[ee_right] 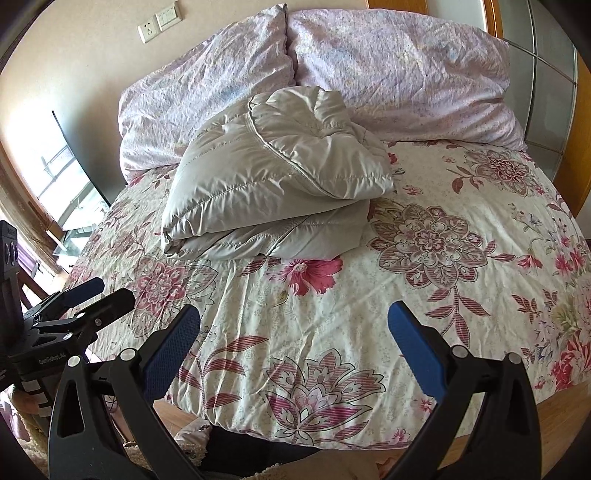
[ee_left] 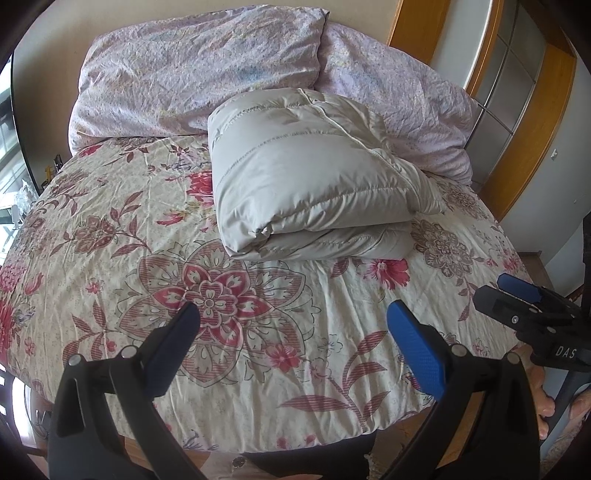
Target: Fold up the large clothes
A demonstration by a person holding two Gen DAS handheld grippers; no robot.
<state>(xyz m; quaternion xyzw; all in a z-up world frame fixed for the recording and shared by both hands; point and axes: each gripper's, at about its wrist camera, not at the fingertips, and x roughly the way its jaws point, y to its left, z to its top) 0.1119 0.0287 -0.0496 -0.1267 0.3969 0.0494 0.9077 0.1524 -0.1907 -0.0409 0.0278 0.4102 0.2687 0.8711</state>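
A pale grey quilted puffer coat lies folded into a thick bundle on the floral bedspread, near the pillows; the right wrist view shows the same coat with its top layer rumpled. My left gripper hovers open over the bed's near edge, well short of the coat, nothing between its blue pads. My right gripper is likewise open and empty above the near edge. Each gripper appears in the other's view: the right gripper at the right edge, the left gripper at the left edge.
Two lilac pillows lean against the wall behind the coat. A wooden door frame stands to the right of the bed, a window to the left. Wall sockets sit above the pillows. A hand holds the right gripper.
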